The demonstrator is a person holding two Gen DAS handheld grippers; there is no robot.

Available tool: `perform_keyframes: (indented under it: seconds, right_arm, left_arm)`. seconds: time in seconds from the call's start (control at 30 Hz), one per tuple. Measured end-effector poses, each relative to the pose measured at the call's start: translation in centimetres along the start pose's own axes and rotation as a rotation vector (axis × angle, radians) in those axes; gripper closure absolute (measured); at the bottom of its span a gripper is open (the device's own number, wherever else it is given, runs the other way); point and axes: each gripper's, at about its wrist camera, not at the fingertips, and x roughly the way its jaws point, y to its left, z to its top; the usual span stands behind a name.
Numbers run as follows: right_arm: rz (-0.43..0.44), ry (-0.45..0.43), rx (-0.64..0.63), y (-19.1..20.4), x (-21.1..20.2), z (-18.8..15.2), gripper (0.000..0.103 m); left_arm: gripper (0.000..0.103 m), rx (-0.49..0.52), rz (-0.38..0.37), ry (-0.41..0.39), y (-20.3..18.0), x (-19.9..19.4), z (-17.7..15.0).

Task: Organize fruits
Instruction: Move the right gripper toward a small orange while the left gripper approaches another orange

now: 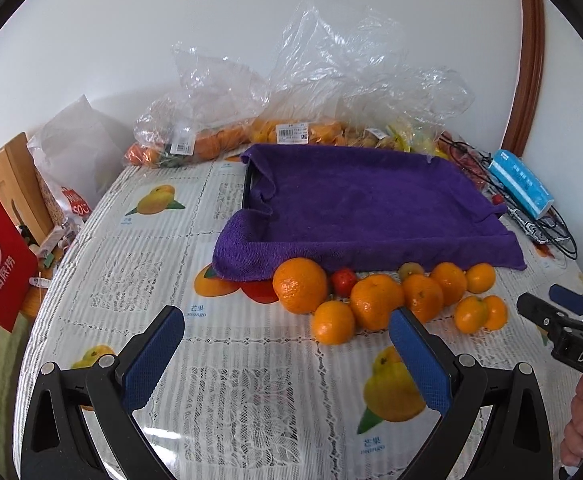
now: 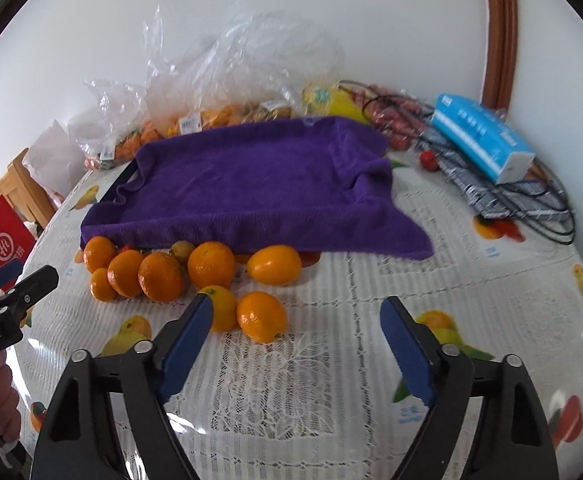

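A: Both tools empty: left gripper (image 1: 287,342) and right gripper (image 2: 297,330) stand with jaws apart. Oranges (image 1: 375,300) crowd mid-frame against the purple towel (image 1: 363,208)

B: Risk: round fruit rolls when nudged; the tray beneath looks shallow, possibly

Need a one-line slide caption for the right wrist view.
Right gripper, jaws open, above loose oranges lying in front of a tray draped with a purple towel.

Fuzzy matt purple towel (image 1: 363,208); glossy dimpled oranges (image 1: 375,300); crinkled clear plastic bags (image 1: 331,68) far behind; lace-patterned glossy tablecloth (image 1: 251,380); varnished wooden frame (image 1: 529,60) far right.
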Motion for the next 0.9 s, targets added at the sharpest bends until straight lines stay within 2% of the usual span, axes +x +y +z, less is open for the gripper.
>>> perform_keyframes:
  seconds: [0.1,0.27,0.4,0.57,0.67,0.8,0.9]
  right_arm:
    - [0.015,0.022,-0.016,0.4,1.4,-0.5,0.035]
    - [0.029,0.045,-0.022,0.5,2.9,-1.2,0.045]
    - [0.016,0.042,-0.045,0.5,3.6,-1.2,0.051]
    - [0.011,0.07,-0.046,0.0,4.5,-0.9,0.056]
    - [0.009,0.067,-0.049,-0.2,5.0,-0.7,0.069]
    - [0.002,0.05,-0.058,-0.3,5.3,-0.6,0.071]
    - [-0.008,0.047,-0.066,-0.1,5.3,-0.6,0.071]
  left_arm:
    - [0.0,-0.012,-0.013,0.021,0.3,0.9,-0.1]
    - [0.0,-0.031,-0.026,0.032,0.9,2.0,-0.3]
    - [0.0,-0.049,-0.055,0.044,1.3,2.6,-0.3]
    - [0.0,-0.046,-0.048,0.054,1.4,3.3,-0.4]
    - [0.001,-0.047,-0.057,0.069,1.4,3.9,-0.5]
    - [0.002,-0.049,-0.097,0.089,1.0,4.5,-0.8]
    - [0.009,-0.029,-0.105,0.103,0.3,5.1,-1.0]
